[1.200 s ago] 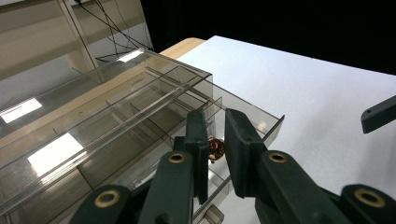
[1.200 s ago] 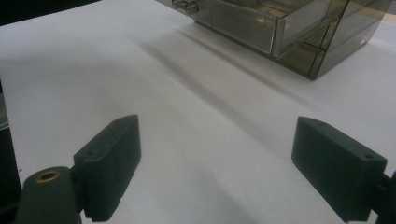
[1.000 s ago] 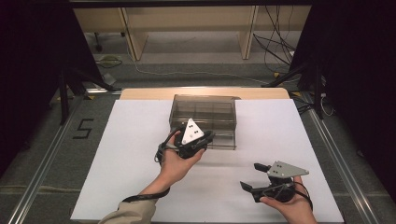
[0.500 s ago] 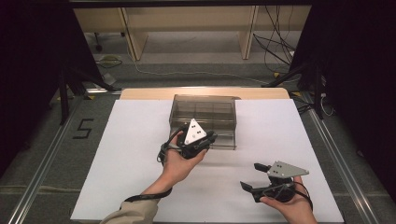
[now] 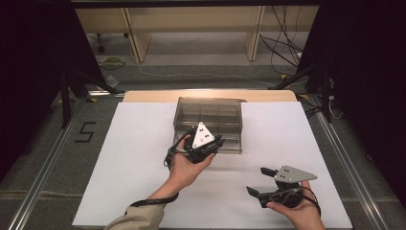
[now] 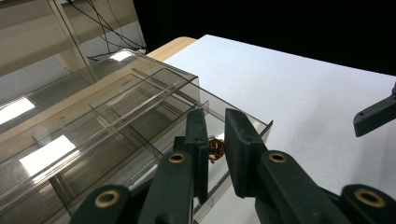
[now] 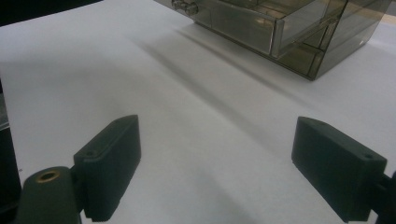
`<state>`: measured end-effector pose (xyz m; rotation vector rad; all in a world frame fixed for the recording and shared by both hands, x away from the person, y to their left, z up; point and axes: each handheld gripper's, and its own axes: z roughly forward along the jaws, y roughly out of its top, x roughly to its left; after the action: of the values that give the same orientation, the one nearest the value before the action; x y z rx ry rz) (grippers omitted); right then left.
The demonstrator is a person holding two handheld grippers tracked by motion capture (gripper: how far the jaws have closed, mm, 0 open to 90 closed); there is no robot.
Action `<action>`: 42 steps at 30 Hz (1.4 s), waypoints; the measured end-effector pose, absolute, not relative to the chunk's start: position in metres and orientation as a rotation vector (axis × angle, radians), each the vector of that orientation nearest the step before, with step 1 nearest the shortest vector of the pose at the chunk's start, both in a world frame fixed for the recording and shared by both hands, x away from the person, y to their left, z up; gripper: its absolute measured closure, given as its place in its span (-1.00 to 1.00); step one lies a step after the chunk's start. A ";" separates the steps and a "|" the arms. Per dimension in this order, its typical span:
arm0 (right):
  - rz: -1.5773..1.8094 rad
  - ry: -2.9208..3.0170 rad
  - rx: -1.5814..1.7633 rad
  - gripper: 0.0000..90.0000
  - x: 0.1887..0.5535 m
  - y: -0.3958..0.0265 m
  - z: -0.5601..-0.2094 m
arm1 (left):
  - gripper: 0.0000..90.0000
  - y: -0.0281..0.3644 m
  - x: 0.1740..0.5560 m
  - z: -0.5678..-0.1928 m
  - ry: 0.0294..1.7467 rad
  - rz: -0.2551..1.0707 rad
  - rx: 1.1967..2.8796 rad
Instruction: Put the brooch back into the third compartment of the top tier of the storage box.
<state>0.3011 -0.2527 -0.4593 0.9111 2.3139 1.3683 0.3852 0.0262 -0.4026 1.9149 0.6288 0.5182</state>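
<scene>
The clear plastic drawer box [image 5: 209, 120] sits near the back edge of the white table [image 5: 119, 158], in the middle. The left tongs [image 6: 215, 140] pinch the front wall of its pulled-out drawer [image 6: 254, 125]. The right tongs [image 7: 217, 163] gape wide and hold nothing, near the front right corner.

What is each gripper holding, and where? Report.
Left gripper pinches the clear drawer by its front wall; right gripper, jaws wide open, holds nothing.

Grey floor [image 5: 201, 72], black curtains [image 5: 38, 57], wood bench legs [image 5: 136, 40].
</scene>
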 end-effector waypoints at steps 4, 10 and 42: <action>1.369 2.314 0.910 -0.64 0.301 -0.253 -0.459 | 0.77 0.023 0.386 -0.403 0.624 0.518 1.918; 1.371 2.313 0.911 -0.64 0.301 -0.253 -0.459 | 0.77 0.020 0.387 -0.404 0.623 0.516 1.925; 1.373 2.316 0.909 -0.64 0.301 -0.253 -0.460 | 0.77 0.002 0.398 -0.416 0.615 0.481 1.980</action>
<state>0.3014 -0.2526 -0.4597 0.9086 2.3165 1.3734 0.3981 0.0019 -0.4156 1.9795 0.6150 0.4814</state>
